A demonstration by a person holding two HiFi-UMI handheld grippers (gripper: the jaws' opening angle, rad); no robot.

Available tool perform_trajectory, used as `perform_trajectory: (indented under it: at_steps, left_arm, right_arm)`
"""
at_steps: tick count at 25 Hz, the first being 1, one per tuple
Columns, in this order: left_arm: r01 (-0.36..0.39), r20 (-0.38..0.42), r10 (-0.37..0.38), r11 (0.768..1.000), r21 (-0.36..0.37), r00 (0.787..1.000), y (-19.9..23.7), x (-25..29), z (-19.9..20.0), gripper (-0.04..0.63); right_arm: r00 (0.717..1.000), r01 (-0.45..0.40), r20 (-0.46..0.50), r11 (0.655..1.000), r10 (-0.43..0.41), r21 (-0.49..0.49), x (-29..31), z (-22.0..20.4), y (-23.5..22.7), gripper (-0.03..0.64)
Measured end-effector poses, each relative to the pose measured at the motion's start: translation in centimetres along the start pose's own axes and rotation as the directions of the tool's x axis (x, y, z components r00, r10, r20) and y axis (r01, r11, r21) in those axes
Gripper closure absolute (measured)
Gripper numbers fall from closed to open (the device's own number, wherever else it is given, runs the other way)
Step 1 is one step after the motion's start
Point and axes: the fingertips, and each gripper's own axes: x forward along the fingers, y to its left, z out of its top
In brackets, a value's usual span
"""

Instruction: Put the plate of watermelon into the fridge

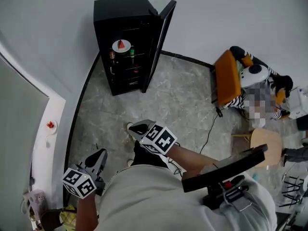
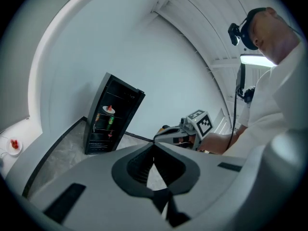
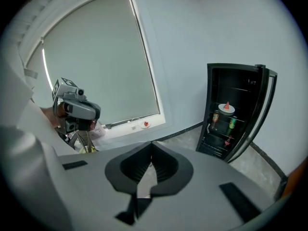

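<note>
Plate (image 1: 121,46) with watermelon (image 1: 121,43) inside fridge (image 1: 126,11), door (image 1: 161,37) open. Left tool (image 1: 102,153), right tool (image 1: 131,126): both clenched, empty, well apart from fridge.

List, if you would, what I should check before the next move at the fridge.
1. The plate of watermelon sits on an upper shelf inside the fridge: ok.
2. The fridge door is shut: not ok, it stands wide open.
3. The left gripper is free: ok, jaws together with nothing between them.
4. The right gripper is free: ok, jaws together with nothing between them.
5. The floor up to the fridge: ok, bare in the head view.
6. The small dish with something red on the window ledge: cannot tell whether it also belongs in the fridge.
</note>
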Motion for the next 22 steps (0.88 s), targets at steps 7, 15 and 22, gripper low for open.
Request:
perform_trajectory:
  at_steps: [7, 15, 22]
  left_arm:
    - [-0.002, 0.011, 0.002, 1.0, -0.012, 1.0, -0.3, -1.0, -1.4, 0.583]
    - [0.004, 0.015, -0.004, 1.0, -0.015, 1.0, -0.6, -1.7, -2.3, 0.583]
    - [0.0, 0.029, 0.0, 1.0, -0.021, 1.0, -0.8, -2.2, -2.1, 0.583]
  right_arm:
    - [0.999, -0.034, 0.009, 0.998, 0.034, -0.059, -1.3, 0.3, 3.8, 0.601]
    - [0.998, -0.044, 0.031, 0.996, 0.047, -0.082, -2.0, 0.6, 6.5, 0.601]
    - [0.998, -0.058, 0.015, 0.992, 0.06, -0.111, -2.2, 0.9, 7.3, 0.601]
